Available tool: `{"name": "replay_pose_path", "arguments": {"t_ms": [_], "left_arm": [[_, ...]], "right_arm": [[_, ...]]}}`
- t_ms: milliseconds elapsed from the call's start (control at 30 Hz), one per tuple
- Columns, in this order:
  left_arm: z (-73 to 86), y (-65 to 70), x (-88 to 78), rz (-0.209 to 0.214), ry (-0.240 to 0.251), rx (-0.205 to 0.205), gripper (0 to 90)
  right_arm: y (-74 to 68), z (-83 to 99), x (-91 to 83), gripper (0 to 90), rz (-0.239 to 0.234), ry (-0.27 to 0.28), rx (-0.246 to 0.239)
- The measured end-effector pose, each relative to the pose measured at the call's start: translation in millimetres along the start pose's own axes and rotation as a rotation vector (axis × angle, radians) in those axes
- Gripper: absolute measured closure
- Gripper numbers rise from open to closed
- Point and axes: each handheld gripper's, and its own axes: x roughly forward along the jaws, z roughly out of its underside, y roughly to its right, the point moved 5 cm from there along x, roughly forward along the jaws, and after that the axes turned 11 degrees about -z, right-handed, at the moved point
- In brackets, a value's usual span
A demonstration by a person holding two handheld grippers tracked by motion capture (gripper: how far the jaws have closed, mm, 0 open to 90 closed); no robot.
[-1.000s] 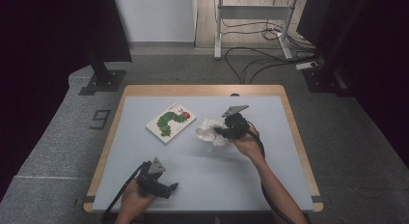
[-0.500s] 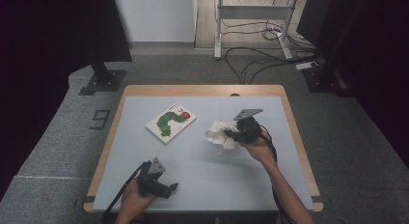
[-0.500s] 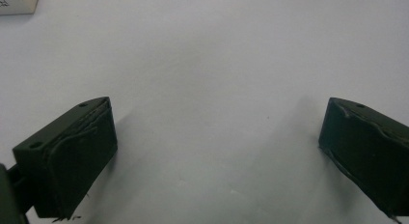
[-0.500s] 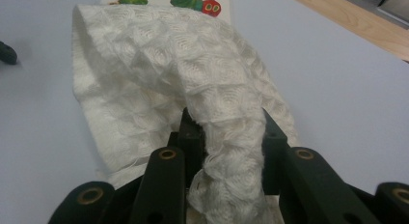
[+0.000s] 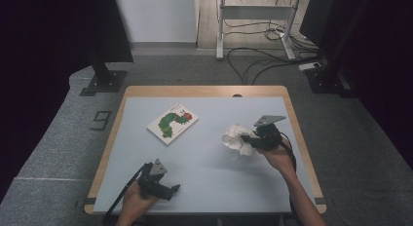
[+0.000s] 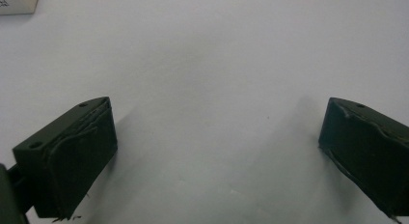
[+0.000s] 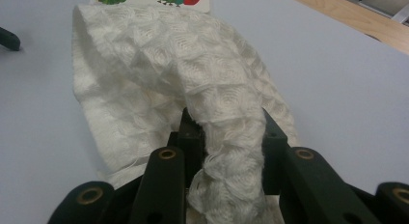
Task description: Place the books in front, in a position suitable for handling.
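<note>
Table (image 5: 204, 187): pale grey-blue top with a light wooden edge, standing on grey carpet. A thin picture book (image 5: 173, 123) with a green caterpillar on its cover lies flat on the left-centre of the top, turned at an angle to the edges. A crumpled white cloth (image 5: 237, 139) rests on the right half, well apart from the book.

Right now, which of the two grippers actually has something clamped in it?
The right gripper: its jaws are shut on the white paper towel. The left gripper rests with jaws wide apart over bare table.
</note>
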Motion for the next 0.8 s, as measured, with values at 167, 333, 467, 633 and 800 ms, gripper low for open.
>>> {"name": "replay_pose_path", "arguments": {"t_ms": [167, 333, 467, 633, 800], "left_arm": [[0.0, 0.0, -0.1, 0.0, -0.001, 0.001, 0.0], [0.0, 0.1, 0.0, 0.0, 0.0, -0.001, 0.0], [0.0, -0.1, 0.0, 0.001, -0.001, 0.001, 0.0], [-0.1, 0.0, 0.0, 0.0, 0.0, 0.0, 0.0], [-0.1, 0.0, 0.0, 0.0, -0.001, -0.002, 0.0]], "right_arm": [[1.2, 12.0, -12.9, 70.1, 0.018, 0.008, 0.011], [2.3, 23.0, -26.9, 70.1, 0.037, 0.01, 0.017], [5.0, 32.2, -40.7, 70.0, 0.064, 0.013, 0.025], [9.5, 43.1, -53.5, 69.9, 0.095, 0.013, 0.042], [14.0, 56.0, -68.4, 69.8, 0.132, 0.01, 0.058]]}}
